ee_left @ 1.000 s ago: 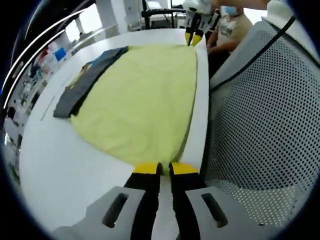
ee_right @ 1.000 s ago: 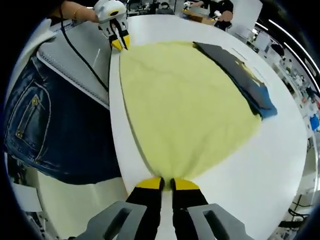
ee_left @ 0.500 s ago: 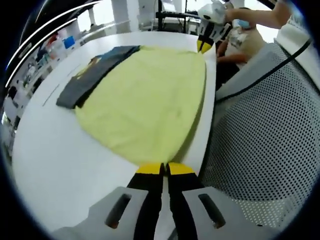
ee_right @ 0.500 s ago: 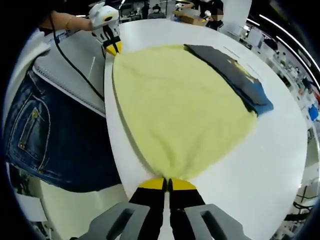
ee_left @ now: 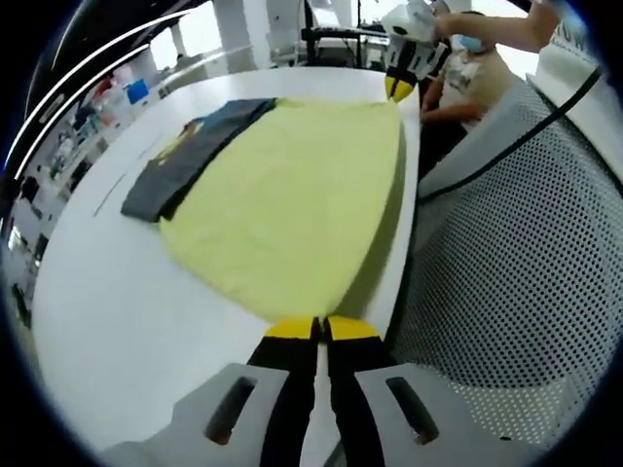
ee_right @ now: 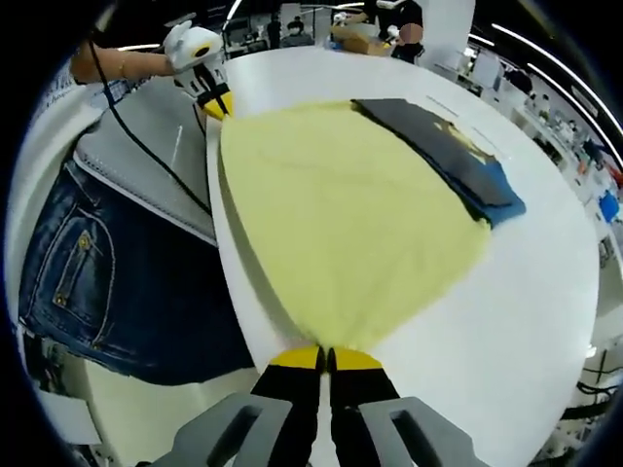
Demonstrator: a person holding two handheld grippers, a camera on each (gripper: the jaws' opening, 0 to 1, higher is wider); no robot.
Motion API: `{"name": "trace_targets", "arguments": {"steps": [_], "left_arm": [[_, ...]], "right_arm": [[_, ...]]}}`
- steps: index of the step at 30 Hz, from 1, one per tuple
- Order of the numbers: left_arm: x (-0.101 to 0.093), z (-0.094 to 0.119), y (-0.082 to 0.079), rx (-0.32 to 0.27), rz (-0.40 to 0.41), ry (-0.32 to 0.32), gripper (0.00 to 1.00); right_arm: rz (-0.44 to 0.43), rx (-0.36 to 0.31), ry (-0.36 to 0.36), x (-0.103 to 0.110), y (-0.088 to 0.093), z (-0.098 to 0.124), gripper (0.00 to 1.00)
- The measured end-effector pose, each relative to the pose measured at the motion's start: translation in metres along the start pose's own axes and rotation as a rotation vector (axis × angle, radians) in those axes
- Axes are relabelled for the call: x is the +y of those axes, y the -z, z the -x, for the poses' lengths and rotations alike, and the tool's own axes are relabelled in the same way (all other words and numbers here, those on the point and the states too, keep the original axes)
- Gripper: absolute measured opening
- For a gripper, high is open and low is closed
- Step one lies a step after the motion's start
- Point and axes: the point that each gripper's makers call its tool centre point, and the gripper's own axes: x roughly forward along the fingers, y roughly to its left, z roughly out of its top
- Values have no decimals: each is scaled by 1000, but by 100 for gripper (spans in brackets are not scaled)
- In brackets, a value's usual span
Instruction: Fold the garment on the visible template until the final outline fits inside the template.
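A pale yellow garment (ee_left: 292,195) lies stretched along the near edge of the white table (ee_left: 107,321). My left gripper (ee_left: 320,327) is shut on one of its corners. In the right gripper view the same yellow garment (ee_right: 341,214) spreads ahead, and my right gripper (ee_right: 325,356) is shut on the opposite corner. Each gripper shows in the other's view at the far end: the right gripper (ee_left: 399,86) and the left gripper (ee_right: 216,104). A dark grey folded template piece (ee_left: 190,151) lies along the garment's far side, also dark grey template (ee_right: 448,151) with a blue end.
The person's mesh top (ee_left: 516,253) and jeans (ee_right: 107,282) press against the table edge. Other people (ee_right: 399,19) stand at the table's far end. Shelves and lab clutter (ee_left: 68,126) line the room beyond the table.
Both grippers stay shut on the garment's corners. The garment looks pulled a little tauter and the views have shifted slightly toward the table.
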Motion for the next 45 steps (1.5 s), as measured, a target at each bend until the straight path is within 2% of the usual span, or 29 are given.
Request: {"name": "trace_targets", "arguments": {"steps": [7, 19, 26, 30, 36, 45], "left_arm": [[0, 11, 1, 10, 24, -4, 0], [-6, 30, -8, 9, 43, 22, 0], [-6, 45, -19, 10, 62, 39, 0], [-5, 53, -26, 19, 43, 33, 0], [-2, 64, -30, 19, 49, 36, 0], [-7, 75, -37, 37, 75, 74, 0]], "right_arm": [[-11, -20, -12, 8, -5, 9, 0], [2, -48, -26, 15, -18, 36, 0], [32, -48, -33, 15, -26, 53, 0], [53, -47, -32, 14, -31, 61, 0], [74, -54, -37, 15, -37, 71, 0], [107, -52, -32, 15, -49, 88, 0]]}}
